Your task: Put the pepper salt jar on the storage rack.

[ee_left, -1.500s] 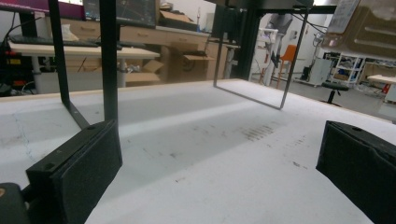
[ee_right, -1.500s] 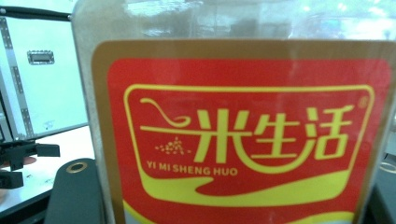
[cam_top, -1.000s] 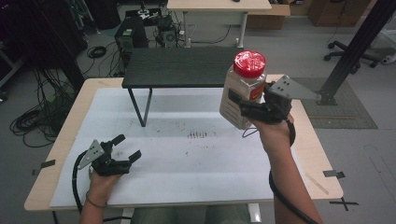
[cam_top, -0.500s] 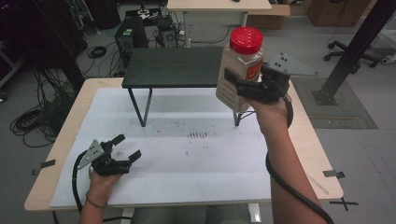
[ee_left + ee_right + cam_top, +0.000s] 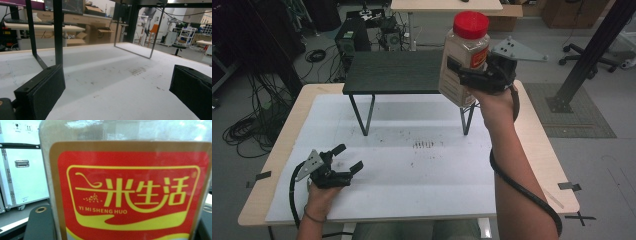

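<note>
A clear jar (image 5: 463, 60) with a red lid and pale grain inside hangs high over the right end of the small black shelf (image 5: 397, 72). My right gripper (image 5: 468, 76) is shut on its side and holds it nearly upright. The jar's red and yellow label (image 5: 130, 192) sits right before the right gripper's camera, with one black jaw at the lower left. My left gripper (image 5: 349, 159) rests on the white table (image 5: 422, 185) at the near left, open, with nothing between its jaws. Its two black pads (image 5: 42, 91) stand wide apart over bare tabletop.
The black shelf stands on thin metal legs (image 5: 368, 116) at the back of the table. A patch of dark specks (image 5: 423, 145) marks the table's middle. Cables, a computer case (image 5: 349, 41) and desks lie beyond the far edge. A black post (image 5: 584, 65) rises at the right.
My right gripper has lifted the jar higher and carried it a little left, toward the shelf; the jar has turned more upright. The left gripper has stayed put.
</note>
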### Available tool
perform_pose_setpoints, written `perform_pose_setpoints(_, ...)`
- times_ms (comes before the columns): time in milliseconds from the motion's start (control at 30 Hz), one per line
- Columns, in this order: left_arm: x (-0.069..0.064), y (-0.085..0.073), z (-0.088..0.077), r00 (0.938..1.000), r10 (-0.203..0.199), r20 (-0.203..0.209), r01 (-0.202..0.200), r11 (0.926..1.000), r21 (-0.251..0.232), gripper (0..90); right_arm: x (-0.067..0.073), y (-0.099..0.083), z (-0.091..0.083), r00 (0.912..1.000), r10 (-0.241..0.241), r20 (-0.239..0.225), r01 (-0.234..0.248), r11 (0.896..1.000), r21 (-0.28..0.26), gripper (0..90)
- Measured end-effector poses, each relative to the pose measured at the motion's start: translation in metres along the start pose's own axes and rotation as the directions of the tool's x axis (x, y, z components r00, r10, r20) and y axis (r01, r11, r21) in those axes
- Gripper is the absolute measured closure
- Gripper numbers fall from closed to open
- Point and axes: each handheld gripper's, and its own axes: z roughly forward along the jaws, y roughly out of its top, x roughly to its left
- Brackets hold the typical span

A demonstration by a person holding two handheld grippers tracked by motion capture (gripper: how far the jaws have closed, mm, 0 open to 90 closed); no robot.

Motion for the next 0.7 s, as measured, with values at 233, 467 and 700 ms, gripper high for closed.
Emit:
perform_pose_setpoints(233,0.000,0.000,0.000,1.0000,0.002,-0.001,-0.002,1.0000,0.001,0.2,-0.004,0.008,0.014,1.0000,-0.001,0.002,0.001,1.000,0.002,27.3)
perform_pose_setpoints(467,0.000,0.000,0.000,1.0000,-0.004,0.000,0.004,1.0000,0.000,0.2,-0.007,0.018,0.027,0.9999,-0.004,0.011,0.004,1.000,0.010,27.2)
perform_pose_setpoints(700,0.000,0.000,0.000,1.0000,-0.002,0.000,0.002,1.0000,0.000,0.2,-0.010,0.020,0.043,0.9998,0.005,0.021,-0.005,1.000,0.022,27.2)
